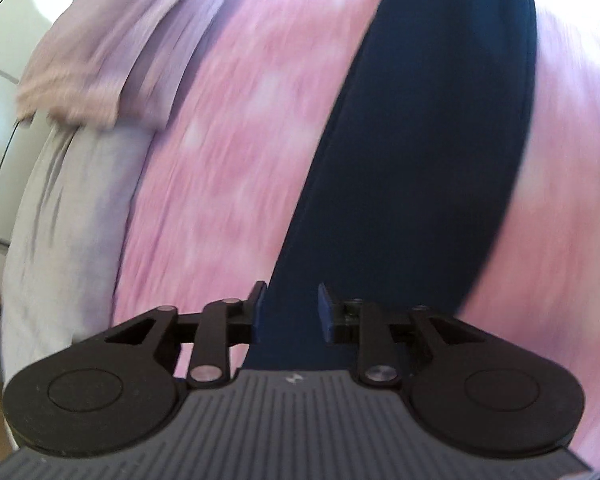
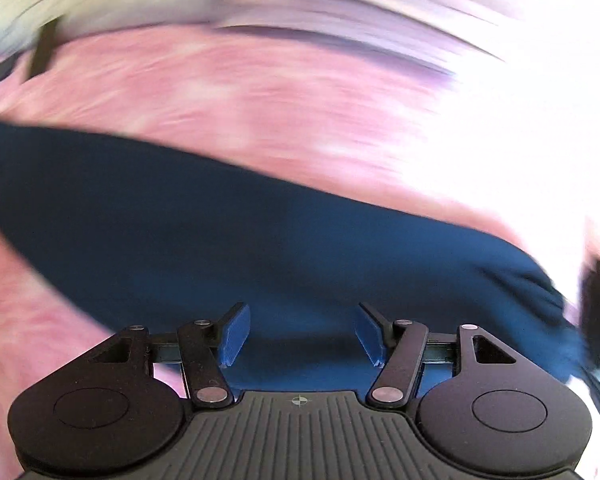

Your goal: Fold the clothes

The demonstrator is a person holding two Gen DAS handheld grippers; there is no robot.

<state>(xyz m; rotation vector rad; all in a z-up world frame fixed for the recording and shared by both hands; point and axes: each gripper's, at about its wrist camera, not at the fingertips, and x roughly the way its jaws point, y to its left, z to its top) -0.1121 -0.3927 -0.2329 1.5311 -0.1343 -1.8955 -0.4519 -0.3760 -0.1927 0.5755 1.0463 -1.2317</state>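
A long navy garment lies stretched flat across pink mottled bedding.

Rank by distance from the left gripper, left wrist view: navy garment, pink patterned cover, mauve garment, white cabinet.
From the left gripper:
1. navy garment, between the fingers and running ahead.
2. pink patterned cover, underneath, both sides.
3. mauve garment, upper left.
4. white cabinet, far left, beyond the bed.

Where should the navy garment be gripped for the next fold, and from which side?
Probably at its near end, approaching along its length: the navy garment lies as a long strip on the pink bedding, its end already between the open left gripper.
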